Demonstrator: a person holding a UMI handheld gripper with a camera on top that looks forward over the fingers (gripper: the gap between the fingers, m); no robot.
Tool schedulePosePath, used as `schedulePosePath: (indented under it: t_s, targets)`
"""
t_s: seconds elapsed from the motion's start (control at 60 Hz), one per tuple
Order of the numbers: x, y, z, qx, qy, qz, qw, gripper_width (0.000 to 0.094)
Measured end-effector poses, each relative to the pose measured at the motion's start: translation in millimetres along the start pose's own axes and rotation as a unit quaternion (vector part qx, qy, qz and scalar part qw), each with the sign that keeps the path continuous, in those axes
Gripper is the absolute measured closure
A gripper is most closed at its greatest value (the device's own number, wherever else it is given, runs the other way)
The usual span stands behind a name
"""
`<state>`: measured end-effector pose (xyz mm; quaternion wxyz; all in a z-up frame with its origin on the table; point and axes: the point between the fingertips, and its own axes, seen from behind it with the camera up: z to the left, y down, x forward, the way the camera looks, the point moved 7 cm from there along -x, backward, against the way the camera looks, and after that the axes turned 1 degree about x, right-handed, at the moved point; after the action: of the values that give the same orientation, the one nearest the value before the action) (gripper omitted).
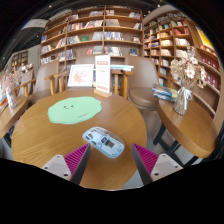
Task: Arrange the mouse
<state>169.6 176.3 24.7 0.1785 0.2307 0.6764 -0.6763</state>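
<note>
A white and grey mouse (103, 141) lies on the round wooden table (40, 135), just ahead of my fingers and slightly between their tips, angled across. A light green mouse mat (74, 109) lies farther back on the same table, beyond the mouse. My gripper (110, 160) is open, its pink pads (72, 158) wide apart on either side, with nothing held. The fingers hover low over the tabletop and do not touch the mouse.
Wooden chairs (143, 90) stand round the table. A second round table (192, 122) with a vase of flowers (186, 72) stands to the right. Tall bookshelves (95, 35) line the back wall, with a display stand of signs (90, 74) before them.
</note>
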Motion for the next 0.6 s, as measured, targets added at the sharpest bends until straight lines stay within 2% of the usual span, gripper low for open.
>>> schedulePosePath:
  t_s: [0.083,0.45,0.55,0.6]
  targets:
    - [6.1,-7.3,-7.1,0.015,-0.004,0.010,1.000,0.0080]
    - [51.6,-35.2,-22.1,0.039,0.032,0.023,0.998,0.0100]
    - [53.2,-37.2,-24.8,0.041,0.037,0.026,0.998,0.0143]
    - [54.3,-38.0,-24.4,0.044,0.037,0.026,0.998,0.0216]
